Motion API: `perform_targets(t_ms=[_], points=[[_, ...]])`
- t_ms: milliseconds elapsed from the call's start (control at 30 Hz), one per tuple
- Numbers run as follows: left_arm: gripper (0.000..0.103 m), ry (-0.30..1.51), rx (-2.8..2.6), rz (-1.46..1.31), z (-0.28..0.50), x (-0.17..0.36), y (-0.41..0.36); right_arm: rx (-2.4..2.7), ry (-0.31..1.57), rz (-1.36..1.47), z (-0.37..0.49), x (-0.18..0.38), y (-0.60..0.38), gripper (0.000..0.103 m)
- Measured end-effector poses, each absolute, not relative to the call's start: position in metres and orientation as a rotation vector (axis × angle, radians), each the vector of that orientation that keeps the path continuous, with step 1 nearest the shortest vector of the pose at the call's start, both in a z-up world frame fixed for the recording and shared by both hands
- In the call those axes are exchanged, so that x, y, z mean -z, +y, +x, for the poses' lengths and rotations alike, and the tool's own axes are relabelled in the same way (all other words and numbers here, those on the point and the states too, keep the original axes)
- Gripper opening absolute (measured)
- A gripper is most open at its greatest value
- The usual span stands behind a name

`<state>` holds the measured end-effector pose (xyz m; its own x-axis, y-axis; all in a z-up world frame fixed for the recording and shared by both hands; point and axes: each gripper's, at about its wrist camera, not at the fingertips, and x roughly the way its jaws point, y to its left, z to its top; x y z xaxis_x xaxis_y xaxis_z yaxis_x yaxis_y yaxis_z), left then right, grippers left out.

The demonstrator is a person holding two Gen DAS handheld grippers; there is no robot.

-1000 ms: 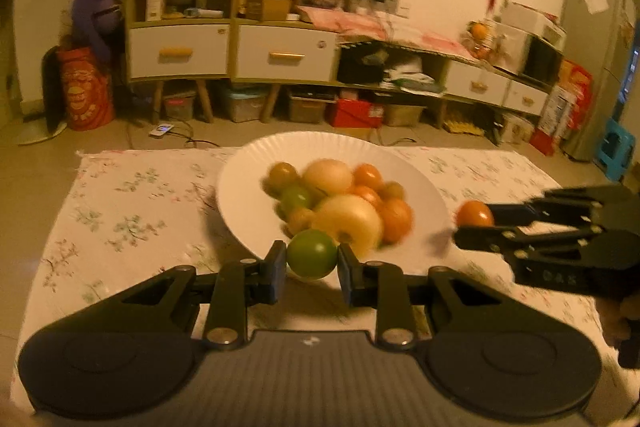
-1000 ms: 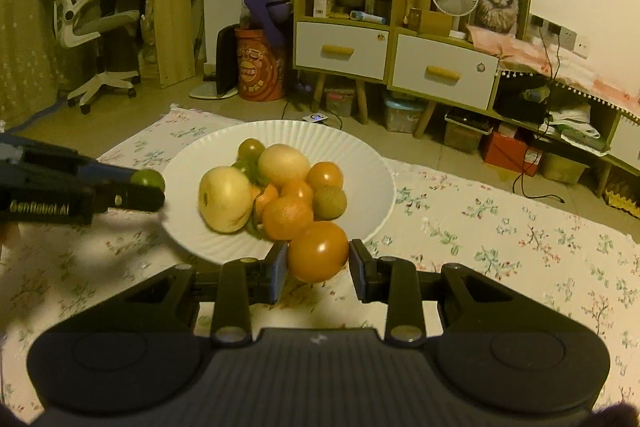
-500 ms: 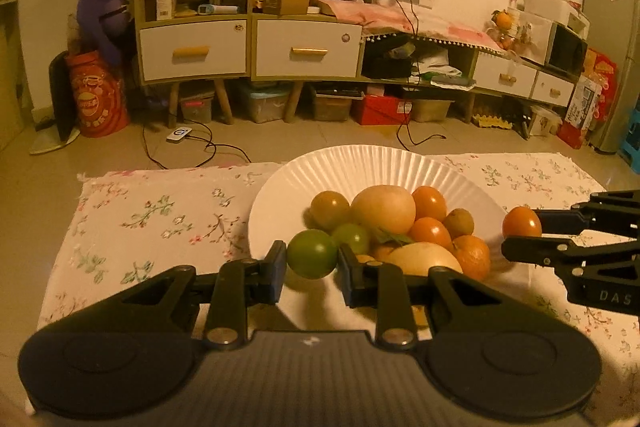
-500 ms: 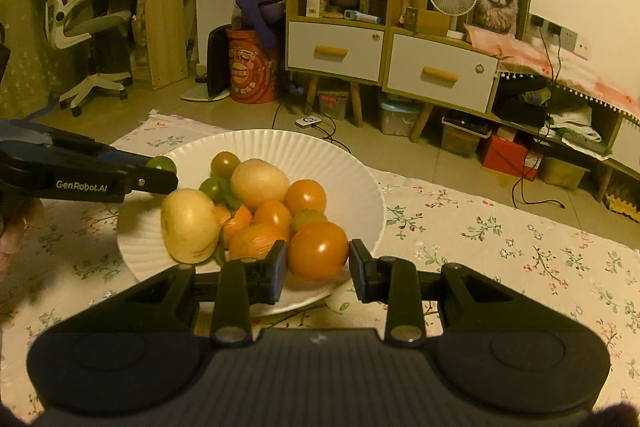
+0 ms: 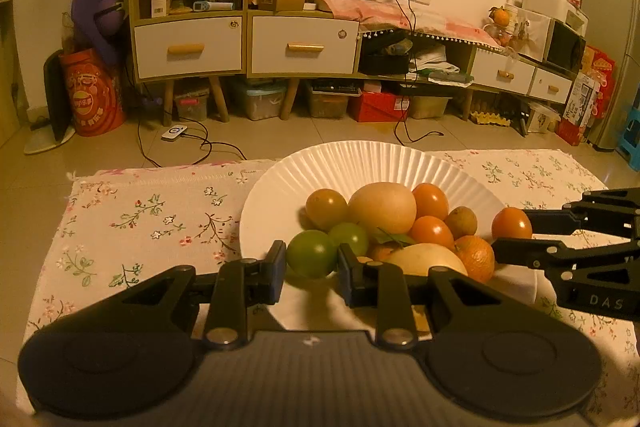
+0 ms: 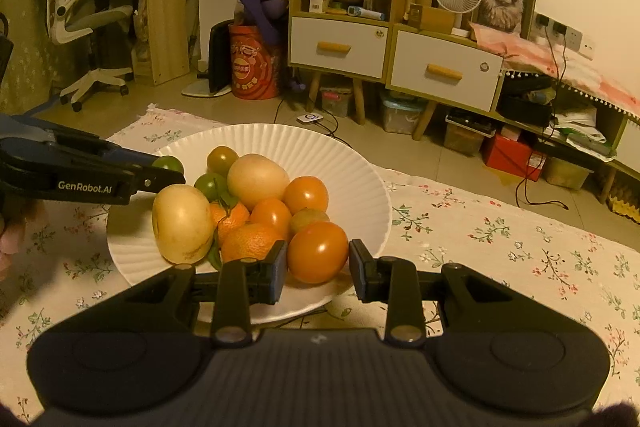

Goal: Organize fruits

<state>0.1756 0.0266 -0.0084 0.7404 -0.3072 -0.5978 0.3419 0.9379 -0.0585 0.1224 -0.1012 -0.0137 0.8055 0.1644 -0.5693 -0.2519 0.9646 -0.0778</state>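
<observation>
A white paper plate (image 5: 360,163) on the floral tablecloth holds a pile of fruit: pale yellow pears, orange tomatoes, a tangerine, green ones. My left gripper (image 5: 312,263) is shut on a green tomato (image 5: 312,257) over the plate's near-left rim; it also shows in the right wrist view (image 6: 170,163). My right gripper (image 6: 318,265) is shut on an orange tomato (image 6: 318,251) over the plate's (image 6: 340,163) near-right rim; the tomato also shows in the left wrist view (image 5: 511,223).
The floral tablecloth (image 5: 140,219) covers a low table. Beyond its far edge are floor cables, wooden cabinets (image 5: 240,43) with drawers, storage boxes and a red bin (image 5: 94,95). An office chair (image 6: 80,19) stands at the far left.
Both grippers have moved in over the plate with their fruit, the left from the plate's near side toward its left rim, the right toward its right rim. Both stay shut.
</observation>
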Motion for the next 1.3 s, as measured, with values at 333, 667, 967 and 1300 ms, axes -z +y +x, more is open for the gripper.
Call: perform_targets(t_ms=[333, 667, 967, 1300], points=[[0.041, 0.634, 0.342, 0.055, 0.173, 0.004, 0.025, -0.22, 0.582, -0.137, 0.12, 0.009, -0.1, 0.044], [0.068, 0.617, 0.313, 0.045, 0.151, -0.01, 0.033, -0.169, 0.546, -0.124, 0.1, -0.011, -0.106, 0.069], [0.087, 0.63, 0.293, 0.051, 0.121, -0.017, 0.039, -0.108, 0.58, -0.12, 0.078, -0.014, -0.112, 0.085], [0.099, 0.676, 0.275, 0.07, 0.092, -0.016, 0.041, -0.062, 0.622, -0.143, 0.056, -0.01, -0.107, 0.098]])
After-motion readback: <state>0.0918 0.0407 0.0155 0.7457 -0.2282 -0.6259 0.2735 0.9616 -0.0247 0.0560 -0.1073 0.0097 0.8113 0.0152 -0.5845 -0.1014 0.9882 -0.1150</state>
